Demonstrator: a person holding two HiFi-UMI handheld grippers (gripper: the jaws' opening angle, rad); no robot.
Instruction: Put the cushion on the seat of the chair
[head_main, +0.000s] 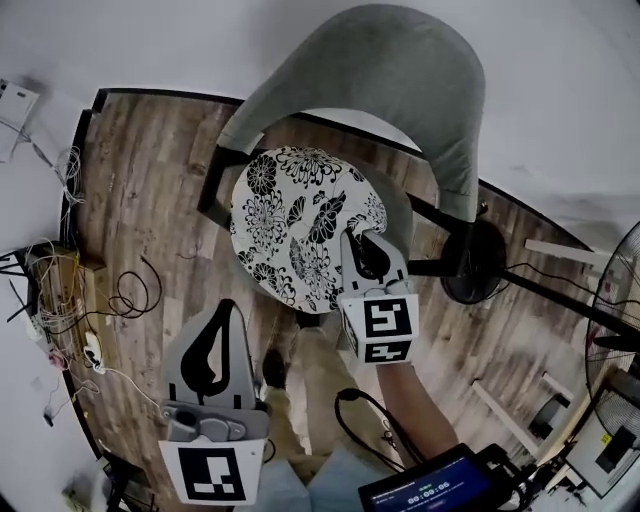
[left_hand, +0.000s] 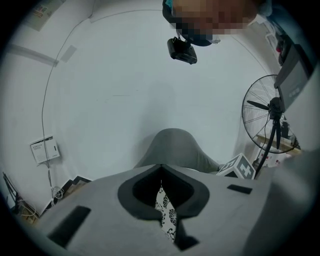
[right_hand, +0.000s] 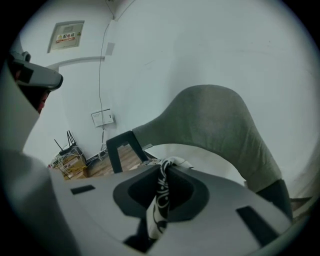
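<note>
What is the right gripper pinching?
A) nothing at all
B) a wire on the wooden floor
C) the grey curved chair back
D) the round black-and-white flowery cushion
D: the edge of the round black-and-white flowery cushion is bunched up between the right gripper's shut jaws.

The right gripper (right_hand: 165, 171) pinches a patterned fold of the cushion (right_hand: 159, 205), apparently tightly. The chair (right_hand: 220, 120) stands at one o'clock.

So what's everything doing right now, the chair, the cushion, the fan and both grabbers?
chair, upright, cushion on its seat.
cushion, on the seat, near edge pinched up.
right gripper, shut on the cushion's edge.
left gripper, jaws together, flowery cloth between them.
fan, standing, blades still.
</note>
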